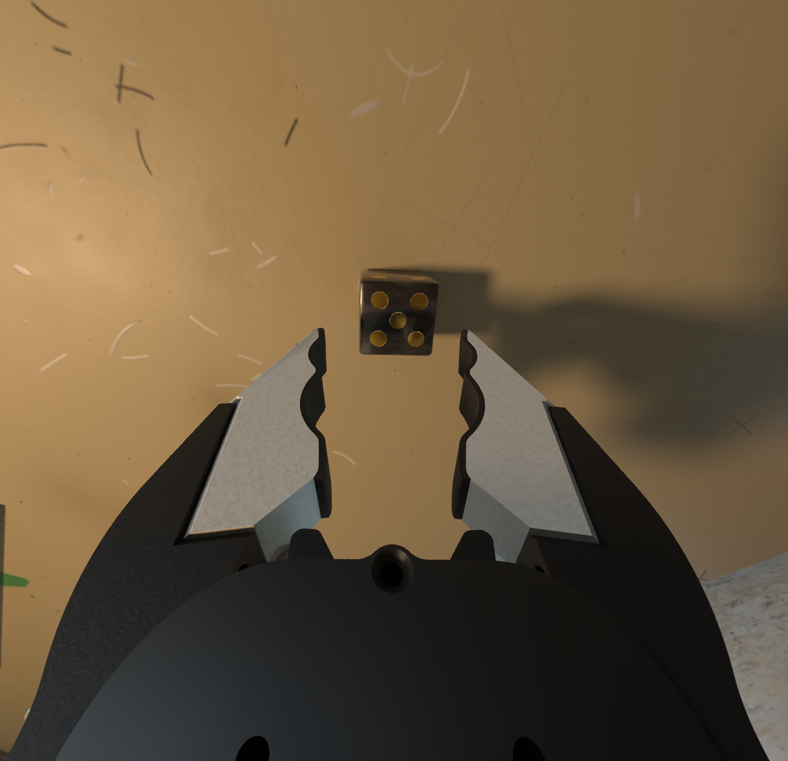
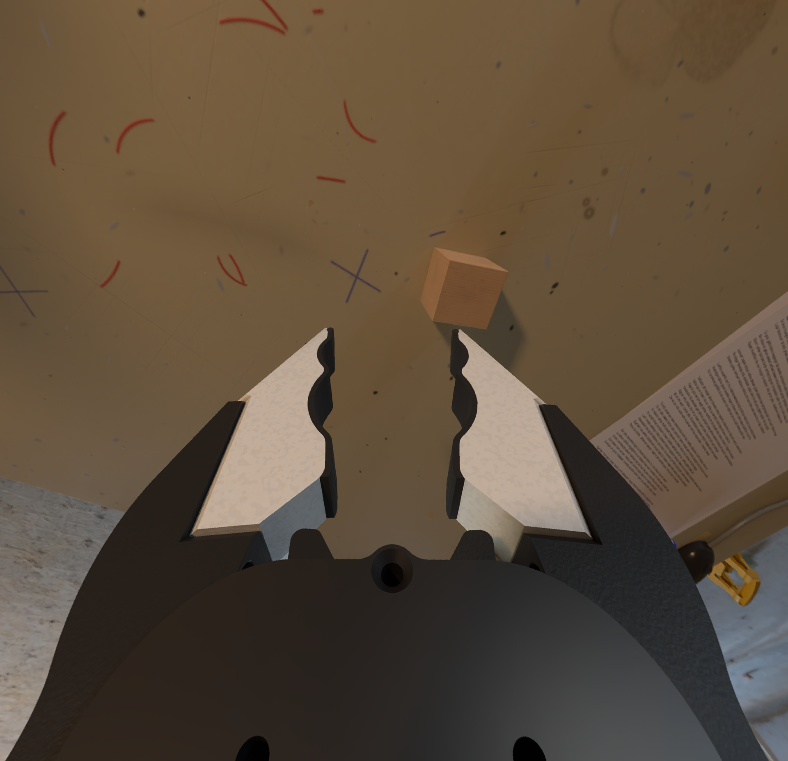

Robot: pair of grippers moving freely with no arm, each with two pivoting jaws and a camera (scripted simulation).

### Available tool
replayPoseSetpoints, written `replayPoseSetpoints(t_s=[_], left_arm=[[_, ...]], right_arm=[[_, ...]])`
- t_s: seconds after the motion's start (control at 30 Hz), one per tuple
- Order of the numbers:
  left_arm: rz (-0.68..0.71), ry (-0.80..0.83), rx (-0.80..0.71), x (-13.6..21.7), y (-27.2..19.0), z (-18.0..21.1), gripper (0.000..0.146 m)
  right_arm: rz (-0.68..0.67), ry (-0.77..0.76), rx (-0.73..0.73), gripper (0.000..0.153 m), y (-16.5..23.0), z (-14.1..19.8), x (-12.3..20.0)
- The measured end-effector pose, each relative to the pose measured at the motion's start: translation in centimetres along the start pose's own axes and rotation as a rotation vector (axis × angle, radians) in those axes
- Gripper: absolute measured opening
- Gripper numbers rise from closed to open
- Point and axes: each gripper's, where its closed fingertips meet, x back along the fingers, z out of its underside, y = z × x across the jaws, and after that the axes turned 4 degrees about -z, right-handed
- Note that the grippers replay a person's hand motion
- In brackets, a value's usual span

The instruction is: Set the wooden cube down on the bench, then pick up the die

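A dark die with gold pips rests on the tan bench, its five-pip face toward me. My left gripper is open and empty, its fingertips just short of the die on either side. A light wooden cube sits on the bench in the right wrist view, turned at an angle. My right gripper is open and empty, with the cube just beyond its right fingertip and a little to the right.
The bench top bears scratches and pen marks. A printed sheet lies at the right in the right wrist view, with a yellow clamp below it. The bench edge and pale floor show at lower left, and floor at lower right in the left view.
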Motion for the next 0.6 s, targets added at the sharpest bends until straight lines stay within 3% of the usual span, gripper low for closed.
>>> replayPoseSetpoints(t_s=[0.3,0.4,0.6], left_arm=[[-0.018,0.182,-0.029,-3.5,-0.1,1.3,0.06],[-0.031,0.222,-0.054,-4.0,-0.3,1.4,0.05],[-0.202,0.162,-0.125,-2.6,1.3,0.3,0.045]], right_arm=[[0.042,-0.023,-0.035,0.054,0.0,1.5,1.7],[0.057,-0.021,-0.022,0.054,0.3,1.6,2.0],[0.132,-0.059,0.032,0.054,0.9,0.3,3.1]])
